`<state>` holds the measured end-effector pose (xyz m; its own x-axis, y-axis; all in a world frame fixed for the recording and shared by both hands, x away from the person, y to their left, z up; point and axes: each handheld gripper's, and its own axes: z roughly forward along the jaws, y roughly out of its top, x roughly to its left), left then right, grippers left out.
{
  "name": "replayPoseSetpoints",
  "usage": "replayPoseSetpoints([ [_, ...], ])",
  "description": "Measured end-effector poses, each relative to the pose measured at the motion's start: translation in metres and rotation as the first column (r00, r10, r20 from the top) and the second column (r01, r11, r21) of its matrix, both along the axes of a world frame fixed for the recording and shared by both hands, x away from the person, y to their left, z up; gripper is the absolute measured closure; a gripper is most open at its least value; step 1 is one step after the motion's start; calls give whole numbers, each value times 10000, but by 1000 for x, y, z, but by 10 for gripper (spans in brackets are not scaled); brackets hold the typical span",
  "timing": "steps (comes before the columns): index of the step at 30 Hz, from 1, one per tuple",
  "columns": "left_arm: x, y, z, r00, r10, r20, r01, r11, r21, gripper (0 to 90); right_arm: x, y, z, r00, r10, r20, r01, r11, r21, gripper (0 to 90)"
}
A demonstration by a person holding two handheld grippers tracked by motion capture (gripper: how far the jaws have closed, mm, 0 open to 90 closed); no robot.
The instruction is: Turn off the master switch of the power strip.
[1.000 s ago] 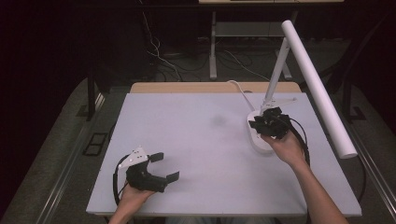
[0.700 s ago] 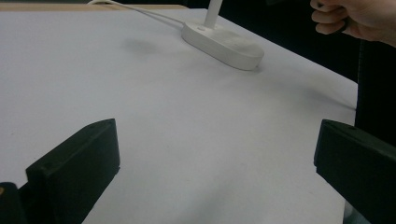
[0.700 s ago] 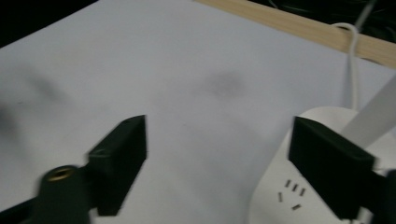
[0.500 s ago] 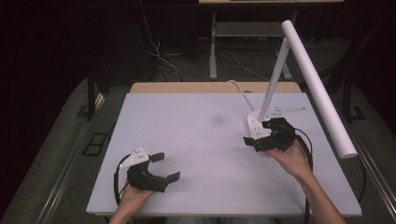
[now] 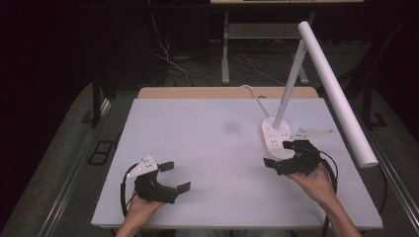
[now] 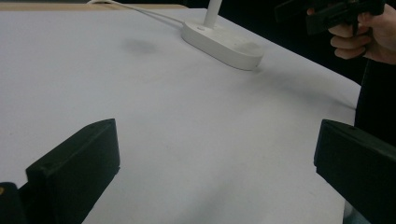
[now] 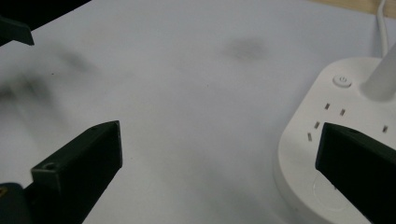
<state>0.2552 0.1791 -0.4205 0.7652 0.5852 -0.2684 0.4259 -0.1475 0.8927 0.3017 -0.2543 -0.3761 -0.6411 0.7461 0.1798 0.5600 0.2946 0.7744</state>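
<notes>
Lamp [image 5: 316, 84] stands at the table's [image 5: 207, 148] two o'clock, its white oval base [image 5: 276, 138] well in from the right edge; slim stem, long tube head leaning out past that edge; bare board spreads from nine to twelve; right gripper [image 5: 288, 155] hangs jaws apart at the base's six o'clock; left gripper [image 5: 174, 177] rests spread wide at seven o'clock, near the front edge.
</notes>
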Motion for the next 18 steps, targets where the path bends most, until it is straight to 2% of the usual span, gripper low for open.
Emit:
replayPoseSetpoints([
  [6,0,0,0,10000,2,-13,-2,10000,32,0,-11,-8,-11,9998,-161,-74,162,9998,137,0],
  [15,2,3,-1,9999,57,-93,-56,9999,102,0,-33,-23,-27,9981,-620,51,617,9972,413,0],
  [18,4,4,-3,9999,74,-142,-72,9998,166,0,-38,-25,-30,9977,-672,81,669,9971,367,0],
])
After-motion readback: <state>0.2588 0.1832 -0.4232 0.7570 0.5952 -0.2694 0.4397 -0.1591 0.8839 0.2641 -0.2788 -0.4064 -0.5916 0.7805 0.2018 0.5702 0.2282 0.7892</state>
